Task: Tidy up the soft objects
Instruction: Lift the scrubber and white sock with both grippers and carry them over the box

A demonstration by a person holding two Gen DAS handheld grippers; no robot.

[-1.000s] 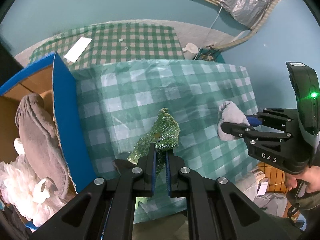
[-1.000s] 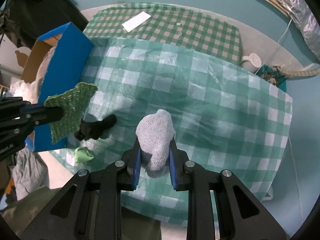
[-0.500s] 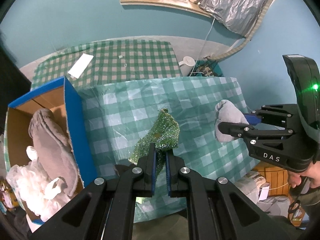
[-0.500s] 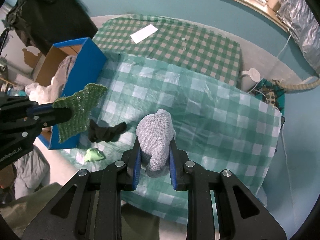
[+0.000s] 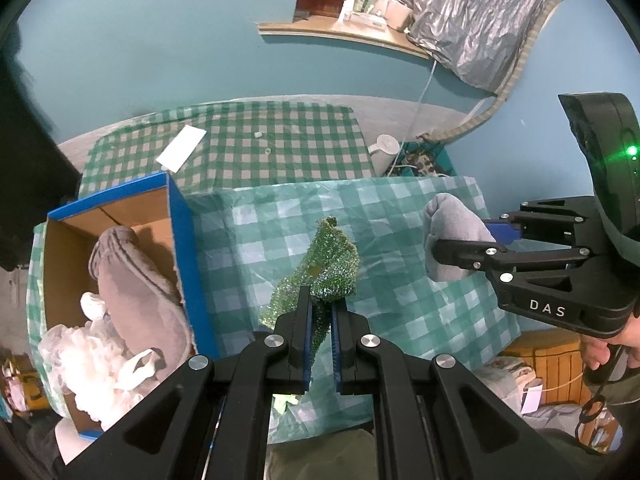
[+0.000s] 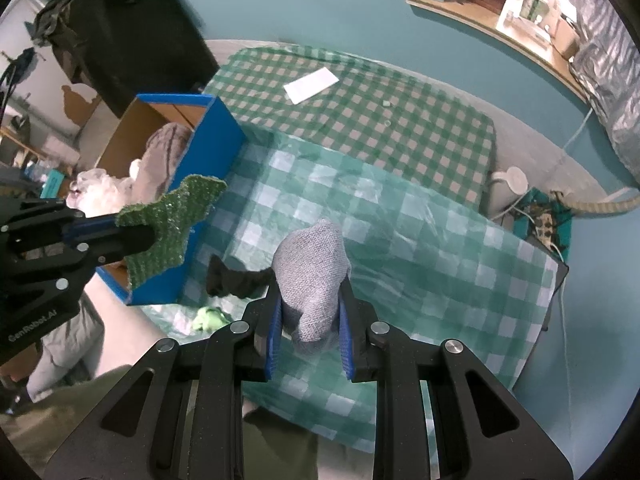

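Soft objects fill both hand-held grippers above the bench: the left hand-held gripper (image 5: pixel 320 320) is clamped on a green scrubbing cloth (image 5: pixel 326 264), and the right hand-held gripper (image 6: pixel 308 320) is clamped on a bundled grey knit sock (image 6: pixel 312 264). Both pieces hang clear of the bench's teal checked plastic cover (image 6: pixel 420 240), the green cloth drooping to one side of its jaws and the grey bundle bulging out above its own.

Just beyond the left hand-held gripper stands an open blue-sided cardboard box (image 5: pixel 182 248), set at the bench's left edge and already holding a folded grey-brown towel (image 5: pixel 132 280) and white frilly fabric (image 5: pixel 80 360). Near the box's foot, on the cover, lie a crumpled black sock (image 6: pixel 232 280) and a small lime-green soft item (image 6: pixel 208 318), both untouched. Farther back is a darker green checked surface with a white card (image 6: pixel 310 85) on it.

The likely next step is dropping both pieces into the box. The green cloth is pinched by only 1 narrow edge, so a quick swing could pull it free short of the box, or its loose end could snag the blue rim. With 2 hand-held grippers heading for 1 opening, they could also knock together.
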